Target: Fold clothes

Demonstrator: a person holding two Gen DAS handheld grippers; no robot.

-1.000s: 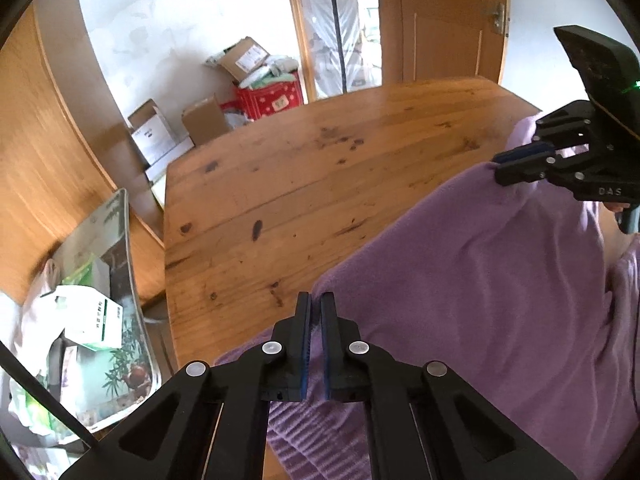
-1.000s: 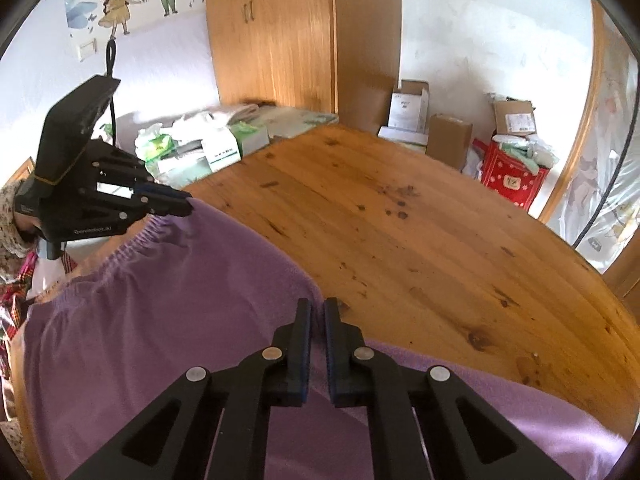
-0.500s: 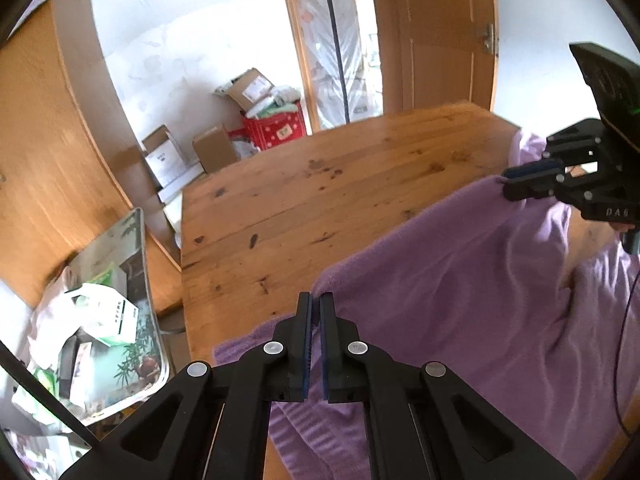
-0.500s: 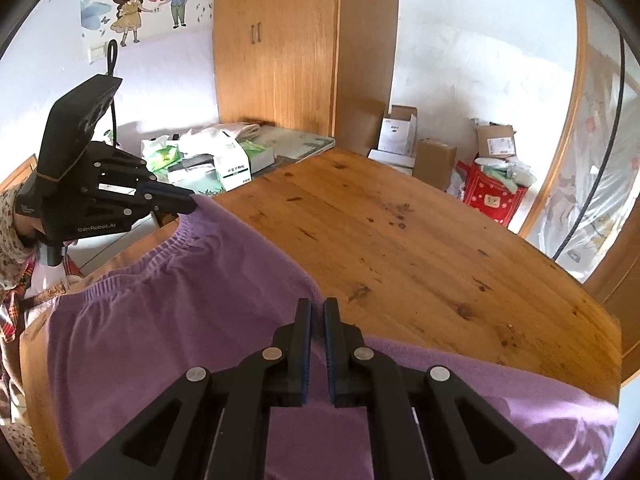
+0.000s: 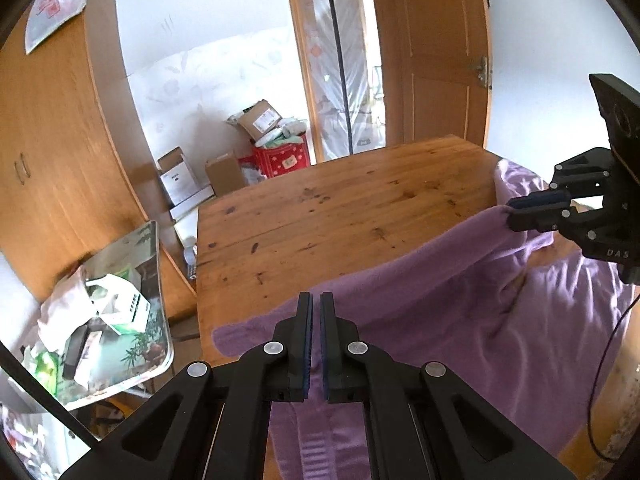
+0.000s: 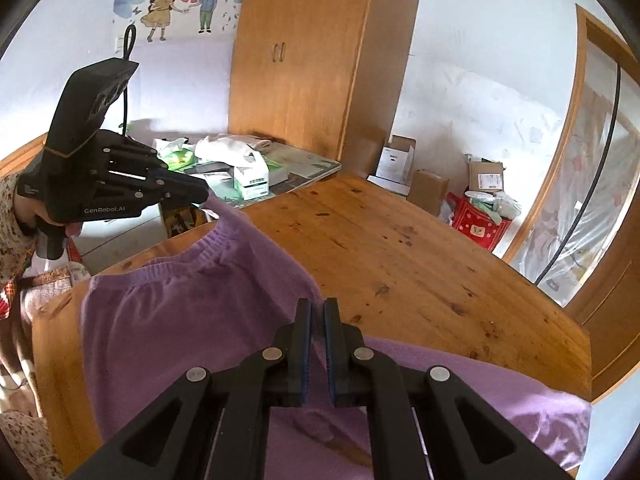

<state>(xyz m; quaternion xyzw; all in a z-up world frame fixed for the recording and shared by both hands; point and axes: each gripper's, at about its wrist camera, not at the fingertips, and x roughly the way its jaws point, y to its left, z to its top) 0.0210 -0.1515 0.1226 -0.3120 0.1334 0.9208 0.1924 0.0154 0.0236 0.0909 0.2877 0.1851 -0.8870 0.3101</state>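
Wooden table (image 5: 360, 200) stretches ahead of both grippers, bare beyond the purple knit garment (image 5: 440, 320). Your left gripper (image 5: 314, 336) and right gripper (image 6: 317, 340) are each clamped on an edge of it, the ribbed band (image 6: 188, 256) draped between them. Keep both grips firm, hold the edge taut and level, and lay it forward evenly.

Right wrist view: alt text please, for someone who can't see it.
Both tools pinch one purple garment and hold its edge lifted above a wooden table: the right tool in the foreground, the left tool at upper left. Boxes and a wardrobe stand behind.
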